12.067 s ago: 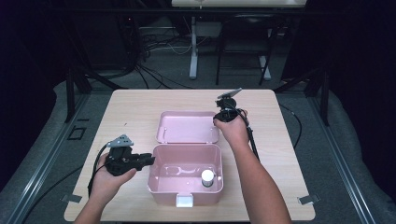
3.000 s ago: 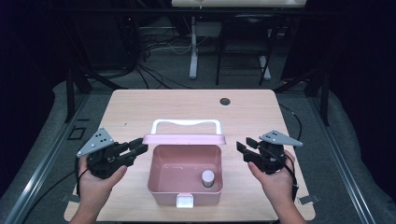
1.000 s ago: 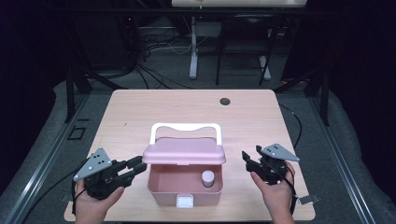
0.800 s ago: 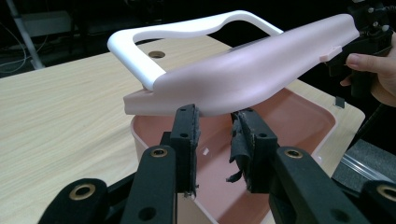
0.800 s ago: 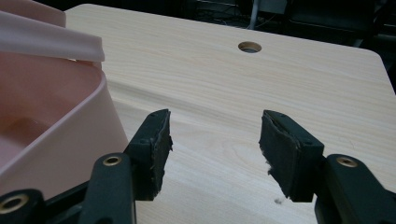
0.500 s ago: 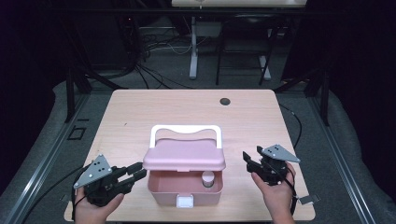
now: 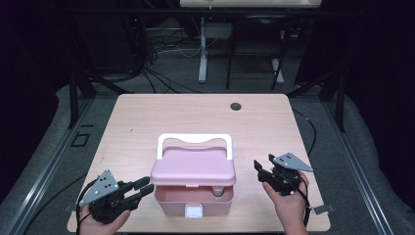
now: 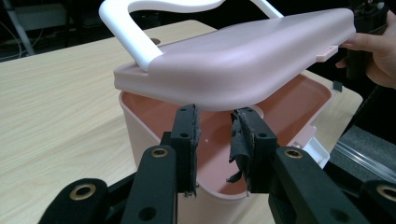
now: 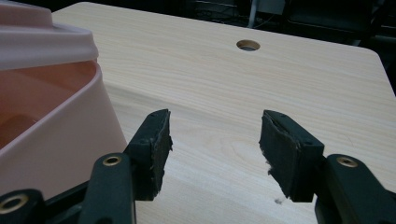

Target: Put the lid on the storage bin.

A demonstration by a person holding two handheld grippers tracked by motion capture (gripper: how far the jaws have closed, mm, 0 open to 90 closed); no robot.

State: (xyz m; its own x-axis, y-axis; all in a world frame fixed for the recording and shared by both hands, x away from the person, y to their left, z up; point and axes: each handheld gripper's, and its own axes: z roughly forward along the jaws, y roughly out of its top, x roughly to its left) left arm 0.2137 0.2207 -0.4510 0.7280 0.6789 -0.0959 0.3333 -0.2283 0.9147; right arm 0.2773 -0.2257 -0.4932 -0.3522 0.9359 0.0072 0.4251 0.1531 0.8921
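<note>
A pink box (image 7: pixel 171 203) stands near the table's front edge. Its pink lid (image 7: pixel 193 166) with a white handle (image 7: pixel 194 139) hangs tilted over it, a gap left at the front. A small white-capped bottle (image 7: pixel 218 190) shows through that gap. My left gripper (image 7: pixel 142 187) is at the box's left wall, open. In the left gripper view its jaws (image 8: pixel 215 135) stand apart before the box rim (image 8: pixel 140 126), under the lid (image 8: pixel 243 51), with nothing pressed between them. My right gripper (image 7: pixel 262 167) is open to the right of the box, over bare table (image 9: pixel 215 140).
A white latch (image 7: pixel 194 211) sits on the box's front. A round cable hole (image 7: pixel 236 105) lies at the table's far side. Bare wood spreads behind the box. Dark floor, cables and stands surround the table.
The lid has swung down from half open to nearly shut over the box. My left gripper has drifted slightly toward the near edge. The right gripper has kept still.
</note>
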